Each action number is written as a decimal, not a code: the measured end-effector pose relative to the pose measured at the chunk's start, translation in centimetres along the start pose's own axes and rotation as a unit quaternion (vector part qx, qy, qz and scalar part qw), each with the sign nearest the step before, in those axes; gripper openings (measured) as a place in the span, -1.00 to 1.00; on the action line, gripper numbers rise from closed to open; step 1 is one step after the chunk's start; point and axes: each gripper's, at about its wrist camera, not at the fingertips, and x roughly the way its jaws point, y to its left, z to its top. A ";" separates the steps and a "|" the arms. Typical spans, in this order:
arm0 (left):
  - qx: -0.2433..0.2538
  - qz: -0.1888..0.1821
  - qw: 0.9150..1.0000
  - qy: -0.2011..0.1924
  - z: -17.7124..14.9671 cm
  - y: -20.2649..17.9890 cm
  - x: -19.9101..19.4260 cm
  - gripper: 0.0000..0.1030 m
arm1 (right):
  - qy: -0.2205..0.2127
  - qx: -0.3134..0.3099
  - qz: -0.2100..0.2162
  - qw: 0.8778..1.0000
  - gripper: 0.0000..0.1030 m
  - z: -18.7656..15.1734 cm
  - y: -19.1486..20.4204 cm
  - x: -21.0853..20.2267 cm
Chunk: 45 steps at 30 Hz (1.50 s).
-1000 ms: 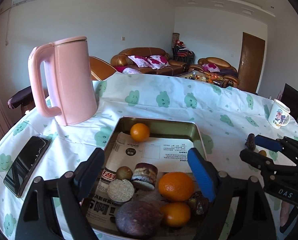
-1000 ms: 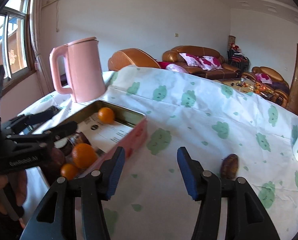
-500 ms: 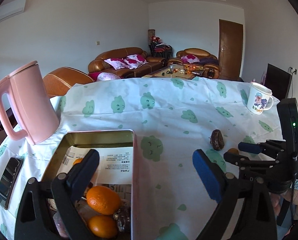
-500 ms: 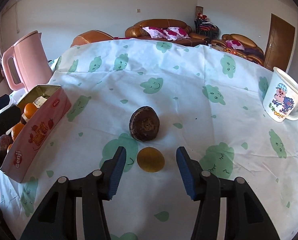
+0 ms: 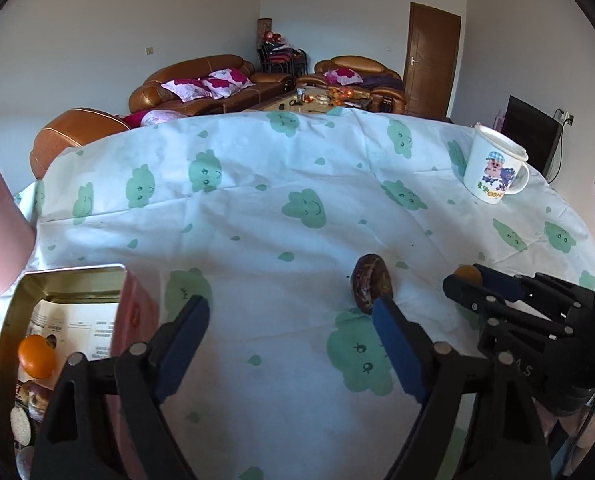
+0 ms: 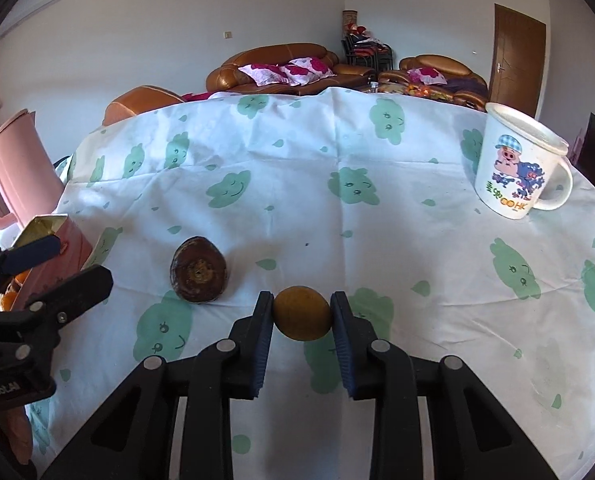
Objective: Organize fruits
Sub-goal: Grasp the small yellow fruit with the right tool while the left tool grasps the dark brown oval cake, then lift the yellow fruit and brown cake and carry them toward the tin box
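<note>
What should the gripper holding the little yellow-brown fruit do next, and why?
Probably lift it and carry it toward the tin box. The right gripper has just been closing, and its pads now press both sides of the small yellow-brown fruit, which sits low over the tablecloth. The box with oranges looks like where the fruit goes.

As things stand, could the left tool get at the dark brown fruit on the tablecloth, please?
Probably yes. The left tool is open with nothing between its pads, and the dark brown fruit lies just past its right fingertip on bare tablecloth. The right tool, shut on the small yellow-brown fruit, sits close beside.
</note>
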 end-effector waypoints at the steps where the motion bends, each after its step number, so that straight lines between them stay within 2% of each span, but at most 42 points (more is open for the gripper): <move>1: -0.001 -0.011 1.000 0.007 0.1 -0.3 0.6 0.53 | -0.003 0.008 0.002 1.000 -0.41 0.0 -0.3 -0.1; 4: 0.016 -0.033 0.999 0.011 0.3 -1.9 1.5 0.51 | -0.008 0.021 0.004 1.000 -0.41 0.0 -0.9 -0.4; 7: 0.026 -0.033 0.999 0.012 0.6 -2.9 2.1 0.45 | -0.012 0.033 0.005 0.999 -0.41 0.0 -1.4 -0.5; 9: 0.036 -0.031 0.999 0.018 0.9 -3.6 2.9 0.33 | -0.014 0.040 0.005 0.999 -0.40 0.0 -1.6 -0.6; 12: 0.033 -0.041 0.998 0.035 1.2 -3.7 4.2 -0.07 | -0.017 0.044 0.003 0.999 -0.40 -0.1 -1.8 -0.7; 16: 0.026 -0.056 0.997 0.037 1.4 -3.8 4.8 -0.12 | -0.016 0.038 0.001 0.999 -0.40 -0.1 -1.5 -0.7; 19: 0.026 -0.074 0.996 0.038 1.4 -4.0 4.9 -0.34 | -0.013 0.035 0.000 0.999 -0.40 -0.1 -1.5 -0.6; 26: 0.025 -0.089 0.994 0.056 1.3 -4.2 5.8 -0.34 | -0.017 0.029 -0.008 0.999 -0.40 -0.1 -1.3 -0.6; 34: 0.010 -0.105 0.993 0.051 1.0 -3.6 5.4 -0.36 | -0.017 0.020 0.003 1.000 -0.40 -0.1 -1.0 -0.6; 38: -0.002 -0.104 0.994 0.039 0.7 -2.9 4.6 -0.36 | -0.019 0.017 0.013 1.000 -0.40 -0.1 -1.0 -0.6; 45: 0.009 -0.074 0.997 -0.002 0.5 -3.1 2.9 -0.36 | -0.041 0.009 0.024 0.999 -0.40 -0.2 -0.6 -1.5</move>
